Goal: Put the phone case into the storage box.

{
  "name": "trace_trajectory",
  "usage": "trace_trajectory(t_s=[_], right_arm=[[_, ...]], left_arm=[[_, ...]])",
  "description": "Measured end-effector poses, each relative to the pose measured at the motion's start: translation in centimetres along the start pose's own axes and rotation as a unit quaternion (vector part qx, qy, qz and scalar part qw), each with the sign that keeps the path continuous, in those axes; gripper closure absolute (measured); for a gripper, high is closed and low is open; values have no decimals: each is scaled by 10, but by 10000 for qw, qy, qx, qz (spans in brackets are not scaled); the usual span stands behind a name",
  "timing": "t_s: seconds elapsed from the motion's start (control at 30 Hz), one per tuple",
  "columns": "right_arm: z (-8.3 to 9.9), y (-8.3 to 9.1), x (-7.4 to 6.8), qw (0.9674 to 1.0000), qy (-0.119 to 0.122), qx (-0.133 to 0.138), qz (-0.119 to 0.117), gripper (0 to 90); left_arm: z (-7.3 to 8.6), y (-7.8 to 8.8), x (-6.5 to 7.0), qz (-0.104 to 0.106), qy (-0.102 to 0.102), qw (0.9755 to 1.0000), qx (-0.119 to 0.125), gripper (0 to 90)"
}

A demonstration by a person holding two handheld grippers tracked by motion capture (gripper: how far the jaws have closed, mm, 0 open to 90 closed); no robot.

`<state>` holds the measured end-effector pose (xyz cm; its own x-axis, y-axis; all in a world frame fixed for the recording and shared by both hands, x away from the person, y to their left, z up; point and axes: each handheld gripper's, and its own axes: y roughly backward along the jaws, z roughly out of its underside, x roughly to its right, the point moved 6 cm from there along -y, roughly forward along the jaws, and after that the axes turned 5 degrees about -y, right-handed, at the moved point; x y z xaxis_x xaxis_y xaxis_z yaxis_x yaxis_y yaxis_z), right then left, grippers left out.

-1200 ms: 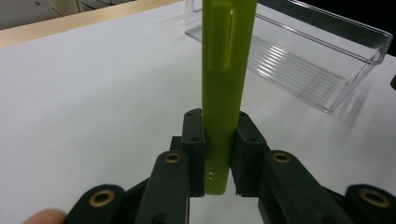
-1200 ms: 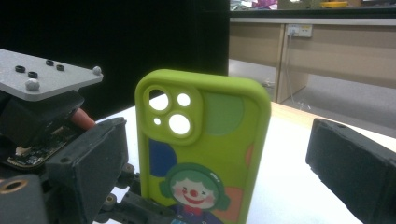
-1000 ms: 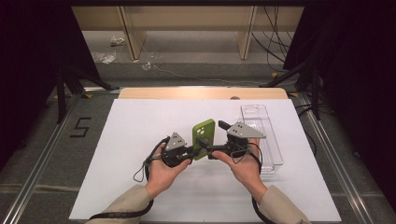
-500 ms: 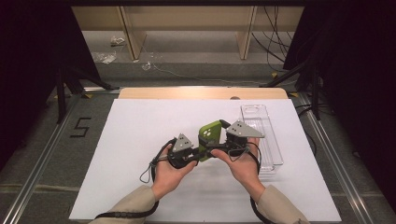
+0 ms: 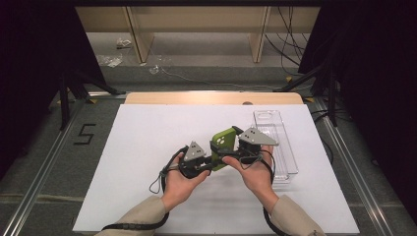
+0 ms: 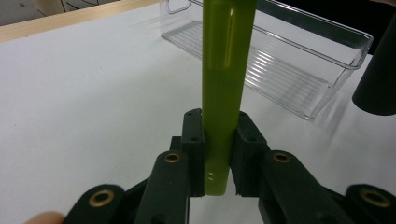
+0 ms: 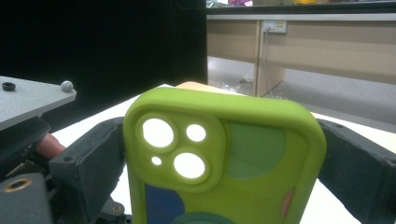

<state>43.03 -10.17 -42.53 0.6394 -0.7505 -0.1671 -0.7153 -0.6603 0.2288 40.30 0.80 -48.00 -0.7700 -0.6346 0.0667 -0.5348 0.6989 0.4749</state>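
Green phone case (image 5: 222, 147) mid-frame above white surface (image 5: 147, 147). Left tool (image 6: 219, 154) clamped on case's thin edge; right tool (image 7: 224, 154) clamped across case's width. Clear bin (image 5: 275, 142) right.

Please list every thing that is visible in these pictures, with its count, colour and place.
phone case: one, lime green with coloured shapes and camera cut-outs, held above the sheet between both grippers
storage bin: one, clear plastic, right part of the sheet
sheet: one, white, covering the table
table: one, light wood, edge showing at the far side
digit 5: one, black, floor at the left
left gripper: one, black, fingers clamped on the case's thin edge
right gripper: one, black, fingers at the case's two sides
hands: two, at the near edge
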Motion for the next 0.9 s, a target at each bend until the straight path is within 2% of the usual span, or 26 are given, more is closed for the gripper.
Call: trace_trajectory(t_s=[0.2,0.7,0.8,0.9], right_arm=[[0,1,1,10000,26,52,75,146],[-2,2,1,9999,75,82,52,159],[-3,3,2,9998,94,118,90,162],[-5,5,4,9998,66,162,106,163]], left_arm=[[0,0,-1,-15,13,10000,21,773],[-1,0,0,19,-2,10000,63,762],[-2,1,0,26,-74,9999,96,717],[-2,1,0,26,-160,9999,41,620]])
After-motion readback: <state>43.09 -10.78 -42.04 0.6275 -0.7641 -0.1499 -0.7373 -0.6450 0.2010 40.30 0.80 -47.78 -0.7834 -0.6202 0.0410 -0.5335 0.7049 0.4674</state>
